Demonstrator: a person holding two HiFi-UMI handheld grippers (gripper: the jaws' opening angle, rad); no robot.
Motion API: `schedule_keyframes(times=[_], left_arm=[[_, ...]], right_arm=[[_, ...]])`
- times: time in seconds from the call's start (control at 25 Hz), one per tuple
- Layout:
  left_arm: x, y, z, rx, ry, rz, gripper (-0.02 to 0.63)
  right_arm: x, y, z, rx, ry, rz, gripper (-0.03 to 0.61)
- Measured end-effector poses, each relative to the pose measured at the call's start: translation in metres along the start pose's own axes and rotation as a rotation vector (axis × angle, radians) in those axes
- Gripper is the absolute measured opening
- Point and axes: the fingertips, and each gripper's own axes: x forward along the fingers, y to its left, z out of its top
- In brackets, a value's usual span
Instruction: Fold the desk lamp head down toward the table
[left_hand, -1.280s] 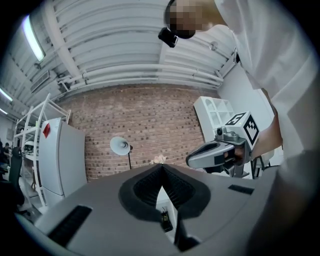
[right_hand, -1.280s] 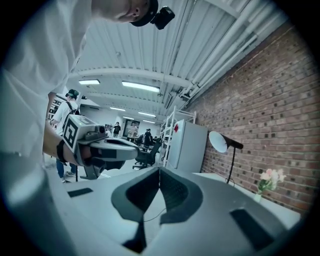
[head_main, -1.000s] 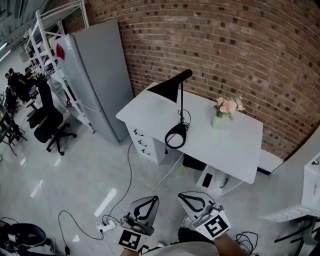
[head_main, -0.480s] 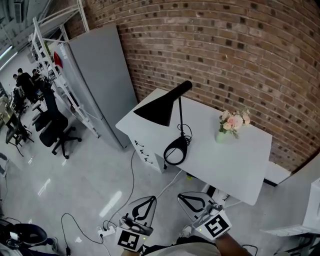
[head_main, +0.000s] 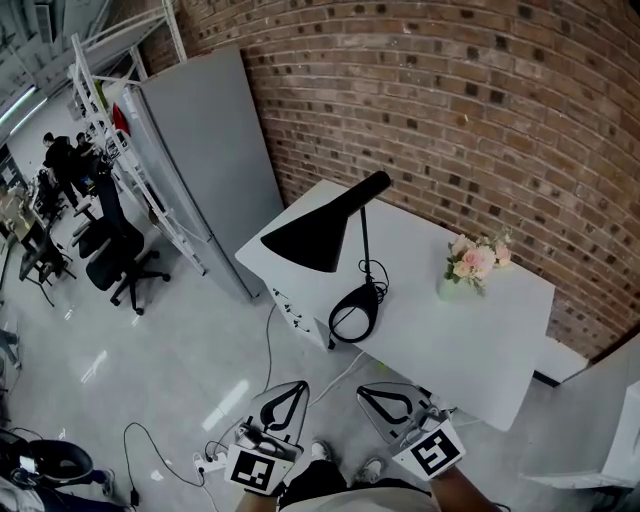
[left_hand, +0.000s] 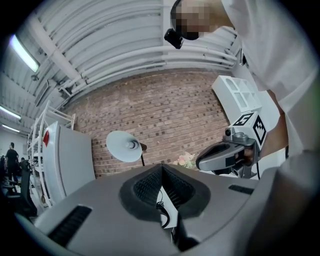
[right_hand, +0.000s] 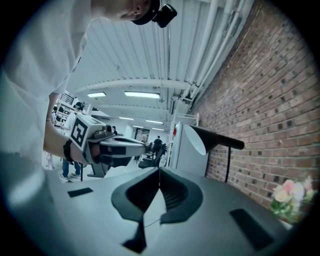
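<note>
The desk lamp stands on the white desk. It has a black cone head tilted out over the desk's left corner, a thin stem and a ring base. The lamp head shows pale from inside in the left gripper view and as a dark arm in the right gripper view. My left gripper and right gripper hang side by side short of the desk, over the floor. Both left gripper and right gripper have jaws shut on nothing.
A vase of pink flowers sits on the desk's right part near the brick wall. A grey cabinet stands left of the desk, with office chairs beyond. Cables and a power strip lie on the floor.
The desk and lamp have come closer and lower in the head view as I walk toward them. Both grippers stay shut and side by side.
</note>
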Motion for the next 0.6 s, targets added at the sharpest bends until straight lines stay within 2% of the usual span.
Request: schedule_keyframes(times=[0.32,0.6], left_arm=[[0.032,0.034,-0.01,-0.021,-0.014,-0.032,0.006],[0.062,0.078,0.01,-0.012,-0.063,-0.041,0.008]], right_arm=[[0.023,-0.029,-0.008,-0.015,0.034,-0.049,0.018],[0.059,-0.047,0.0,-0.023,0.033,-0.072,0.018]])
